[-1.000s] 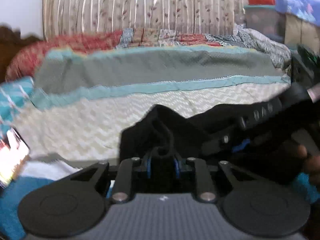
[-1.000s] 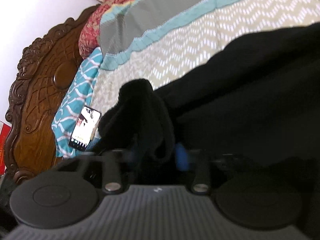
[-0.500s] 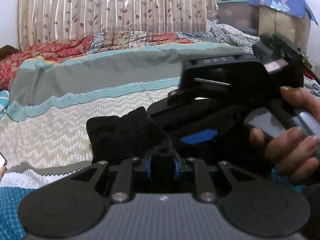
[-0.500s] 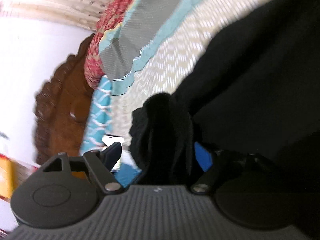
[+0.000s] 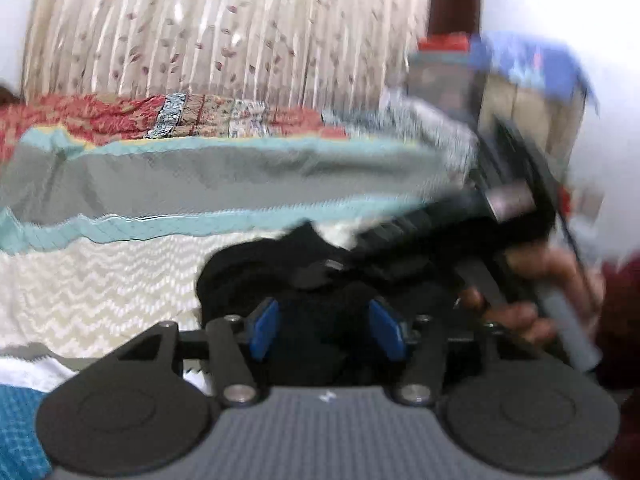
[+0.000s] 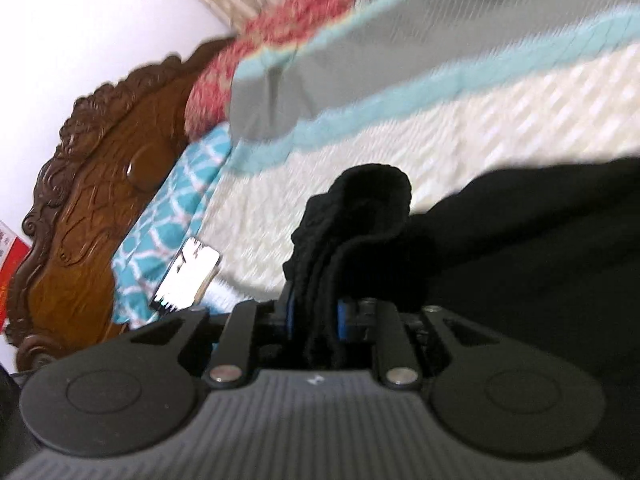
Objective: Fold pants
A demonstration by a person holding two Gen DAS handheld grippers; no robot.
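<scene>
Right claw (image 6: 314,316) pinching black pants (image 6: 520,248), left claw (image 5: 325,328) parted, frames blurred.

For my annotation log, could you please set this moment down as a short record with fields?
surface: bed with a chevron-patterned bedspread
garment: black pants, bunched on the bedspread
left gripper: jaws apart, blue pads on either side of black fabric
right gripper: shut on a bunched fold of the pants
nearby: phone lying beside the teal pillow
background: carved wooden headboard, floral curtain
image quality: motion blur in both views
</scene>
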